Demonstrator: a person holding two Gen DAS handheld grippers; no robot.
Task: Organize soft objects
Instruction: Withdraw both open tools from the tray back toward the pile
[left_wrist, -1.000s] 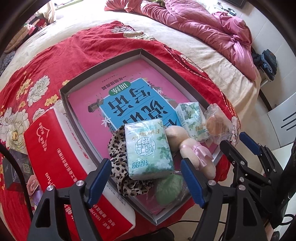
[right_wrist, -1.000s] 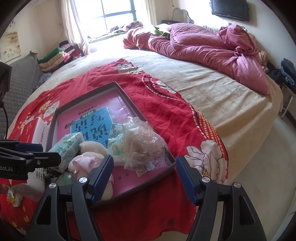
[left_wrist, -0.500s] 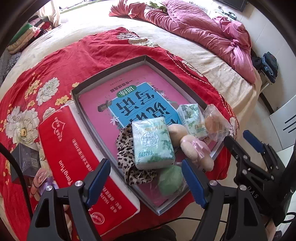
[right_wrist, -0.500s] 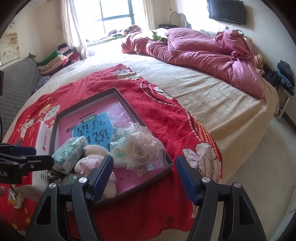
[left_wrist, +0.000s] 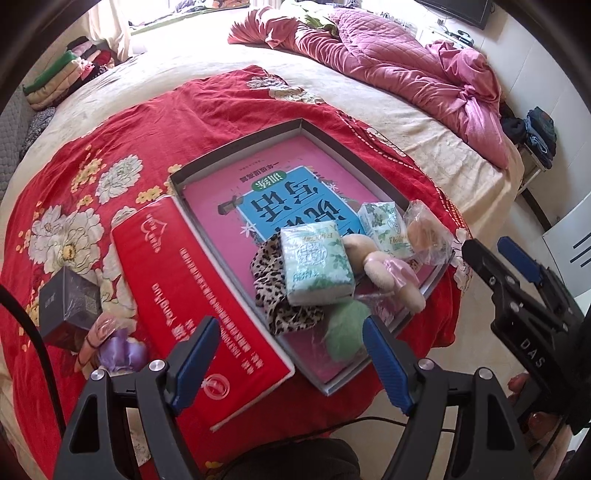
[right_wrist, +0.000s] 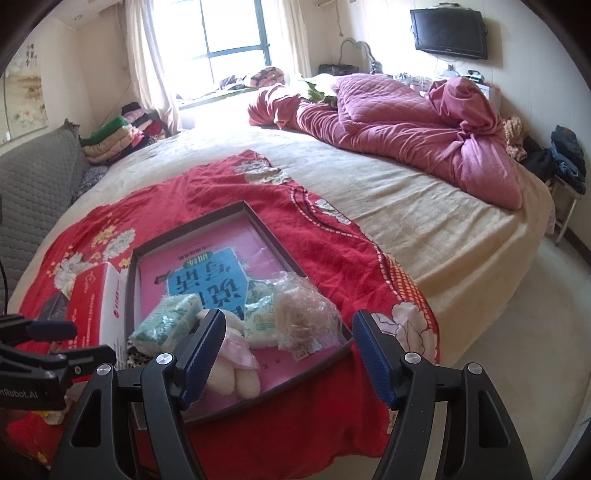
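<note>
A shallow grey tray (left_wrist: 236, 144) (right_wrist: 277, 236) with a pink and blue book inside lies on the red floral blanket. In its near end lie a large tissue pack (left_wrist: 314, 264) (right_wrist: 166, 323), a leopard-print cloth (left_wrist: 275, 295), a plush toy with pink bow (left_wrist: 391, 273) (right_wrist: 232, 363), a small tissue pack (left_wrist: 384, 227) (right_wrist: 260, 314), a clear bag (left_wrist: 424, 232) (right_wrist: 303, 314) and a green puff (left_wrist: 345, 330). My left gripper (left_wrist: 290, 360) is open and empty, above the tray's near edge. My right gripper (right_wrist: 286, 358) is open and empty, near the tray's right corner.
A red tissue box (left_wrist: 195, 295) lies left of the tray. A dark small box (left_wrist: 70, 302) and a purple item (left_wrist: 122, 349) sit at the blanket's left. A pink quilt (right_wrist: 406, 125) is bunched at the far side of the bed. The floor lies to the right.
Both grippers have pulled back and up from the tray, so more of the bed shows. The objects in the tray have not moved. Both stay open.
</note>
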